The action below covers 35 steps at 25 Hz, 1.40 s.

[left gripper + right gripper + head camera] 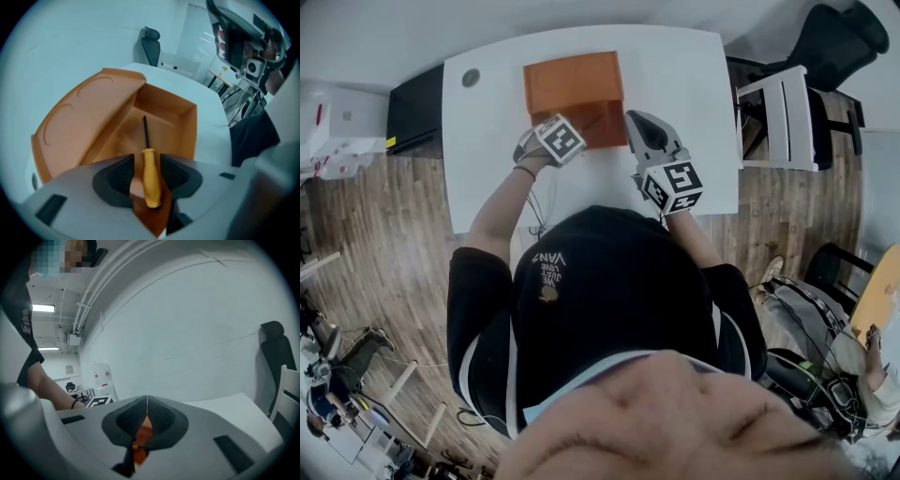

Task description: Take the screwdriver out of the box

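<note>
An orange box (pixel 572 84) stands open on the white table (pixel 684 84), its lid (pixel 79 122) tipped back to the left. Inside the box (pixel 185 126) lies a screwdriver (pixel 151 176) with a yellow handle and a thin black shaft pointing away from me. My left gripper (pixel 146 161) points steeply down into the box, jaws open on either side of the handle, with gaps to both pads. In the head view the left gripper (pixel 565 129) is at the box's near edge. My right gripper (pixel 639 122) hovers just right of the box; its pads (pixel 157 416) meet, holding nothing.
A white chair (pixel 787 112) and a black office chair (pixel 839 37) stand right of the table. A round grommet (pixel 470 77) sits near the table's far left corner. Wooden floor surrounds the table. My own body covers the near table edge.
</note>
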{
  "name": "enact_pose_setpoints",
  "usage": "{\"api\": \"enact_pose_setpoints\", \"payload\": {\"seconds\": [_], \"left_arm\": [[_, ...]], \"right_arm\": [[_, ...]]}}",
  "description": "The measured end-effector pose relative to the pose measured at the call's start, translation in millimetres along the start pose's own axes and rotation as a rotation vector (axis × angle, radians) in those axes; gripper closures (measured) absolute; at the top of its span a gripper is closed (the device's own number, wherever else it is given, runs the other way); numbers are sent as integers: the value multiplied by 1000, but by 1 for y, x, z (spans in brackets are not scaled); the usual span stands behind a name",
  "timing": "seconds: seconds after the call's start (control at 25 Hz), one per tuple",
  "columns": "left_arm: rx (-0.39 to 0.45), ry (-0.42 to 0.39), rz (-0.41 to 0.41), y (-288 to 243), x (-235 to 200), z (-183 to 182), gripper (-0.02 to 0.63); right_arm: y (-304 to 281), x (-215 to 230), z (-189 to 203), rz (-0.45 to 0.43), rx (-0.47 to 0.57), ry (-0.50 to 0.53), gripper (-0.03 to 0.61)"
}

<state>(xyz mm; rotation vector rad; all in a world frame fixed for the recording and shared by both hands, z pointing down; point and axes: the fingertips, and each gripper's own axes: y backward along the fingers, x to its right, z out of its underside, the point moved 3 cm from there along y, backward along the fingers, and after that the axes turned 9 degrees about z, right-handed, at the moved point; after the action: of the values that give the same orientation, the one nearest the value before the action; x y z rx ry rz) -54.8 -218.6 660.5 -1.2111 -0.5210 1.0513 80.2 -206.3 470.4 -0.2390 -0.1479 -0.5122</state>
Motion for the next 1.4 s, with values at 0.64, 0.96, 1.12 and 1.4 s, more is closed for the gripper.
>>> {"api": "enact_pose_setpoints", "payload": {"seconds": [0.64,0.96,1.12,1.4], "left_arm": [[-85,30,29,-17,-3,8,465],[-91,29,17,-19,-3,4,468],[-96,20,4,-18,-3,4,474],[-110,13,-3,-20,-1,3,522]], "right_arm": [[0,-3,2,7,-8,-11,566],[0,-3,5,-2,-16,-7,566],[0,-4,3,-4,-16,-5,566],[-2,-5,4,-12,-22,-5,566]]}}
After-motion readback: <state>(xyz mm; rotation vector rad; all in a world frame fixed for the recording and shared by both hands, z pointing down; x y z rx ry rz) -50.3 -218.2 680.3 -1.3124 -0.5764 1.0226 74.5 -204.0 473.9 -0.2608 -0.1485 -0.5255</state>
